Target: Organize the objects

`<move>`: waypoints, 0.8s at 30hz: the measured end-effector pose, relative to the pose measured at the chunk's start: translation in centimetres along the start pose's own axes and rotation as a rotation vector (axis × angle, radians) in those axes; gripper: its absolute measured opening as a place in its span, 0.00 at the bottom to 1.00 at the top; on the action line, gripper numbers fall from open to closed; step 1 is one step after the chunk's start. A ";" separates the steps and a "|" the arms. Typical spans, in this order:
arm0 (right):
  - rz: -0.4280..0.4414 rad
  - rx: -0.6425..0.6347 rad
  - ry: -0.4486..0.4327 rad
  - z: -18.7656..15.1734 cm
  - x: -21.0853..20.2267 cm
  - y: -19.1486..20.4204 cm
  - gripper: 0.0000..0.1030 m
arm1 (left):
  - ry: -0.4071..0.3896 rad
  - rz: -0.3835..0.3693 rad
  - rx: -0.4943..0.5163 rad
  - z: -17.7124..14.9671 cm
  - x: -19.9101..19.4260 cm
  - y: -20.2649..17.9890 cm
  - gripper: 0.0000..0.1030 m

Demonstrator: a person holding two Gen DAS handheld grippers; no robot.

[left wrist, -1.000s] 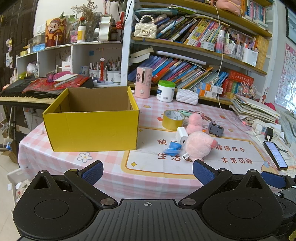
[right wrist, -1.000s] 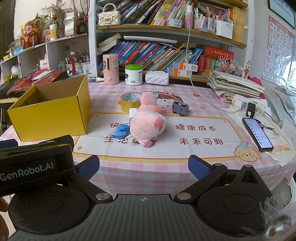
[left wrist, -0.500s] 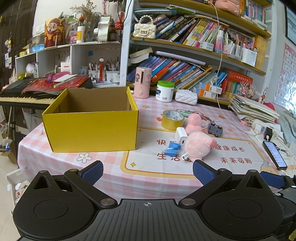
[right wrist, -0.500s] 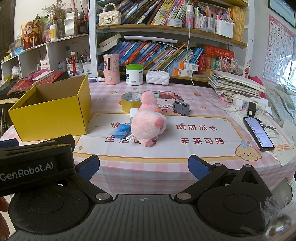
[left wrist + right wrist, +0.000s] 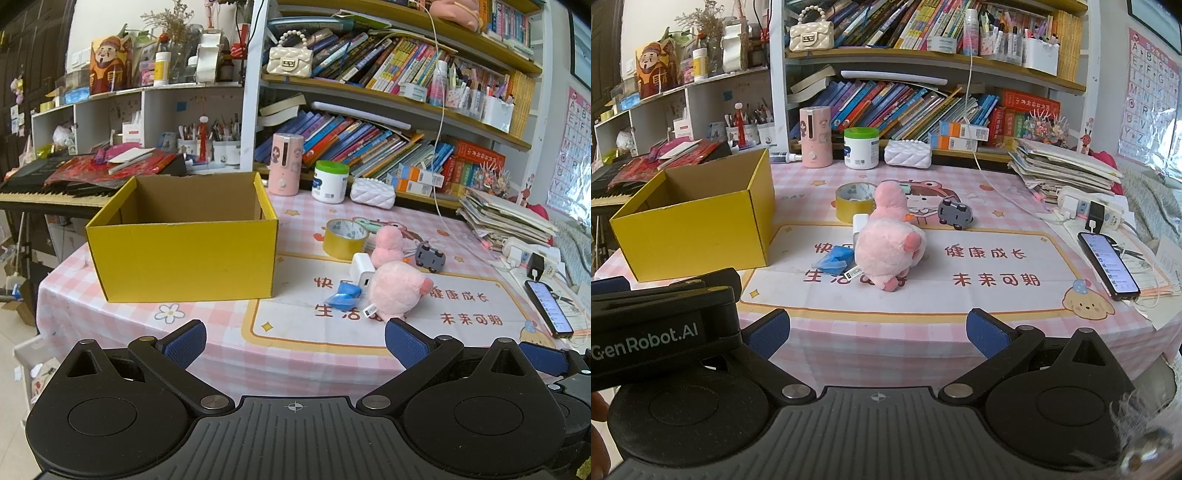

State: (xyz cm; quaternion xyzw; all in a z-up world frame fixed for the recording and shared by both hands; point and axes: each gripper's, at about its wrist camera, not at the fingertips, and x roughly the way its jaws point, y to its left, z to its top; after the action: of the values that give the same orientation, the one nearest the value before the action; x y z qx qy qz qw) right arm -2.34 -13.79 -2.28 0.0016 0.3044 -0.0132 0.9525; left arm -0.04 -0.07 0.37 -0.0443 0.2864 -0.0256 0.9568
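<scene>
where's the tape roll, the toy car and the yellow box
tape roll (image 5: 851,202), right wrist view, yellow outer side
toy car (image 5: 956,213), right wrist view, grey body
yellow box (image 5: 184,258), left wrist view, front wall

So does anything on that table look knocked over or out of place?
The pink plush toy lies tipped on its side, and the toy car seems flipped, wheels showing. Nothing looks spilled or broken; the yellow box stands upright and open.
</scene>
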 end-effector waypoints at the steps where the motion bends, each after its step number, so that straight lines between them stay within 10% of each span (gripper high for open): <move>1: 0.001 -0.001 0.000 0.0 -0.1 0.3 1.00 | 0.000 0.000 -0.001 0.0 0.0 0.0 1.00; 24: 0.011 -0.023 0.004 1.3 2.2 -1.1 0.98 | 0.005 -0.002 -0.014 0.8 2.3 -0.5 1.00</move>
State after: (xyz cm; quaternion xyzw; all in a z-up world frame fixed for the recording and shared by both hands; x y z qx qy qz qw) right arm 0.14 -14.92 -2.45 -0.0079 0.3064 -0.0045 0.9519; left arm 2.32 -0.67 -0.21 -0.0513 0.2891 -0.0244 0.9556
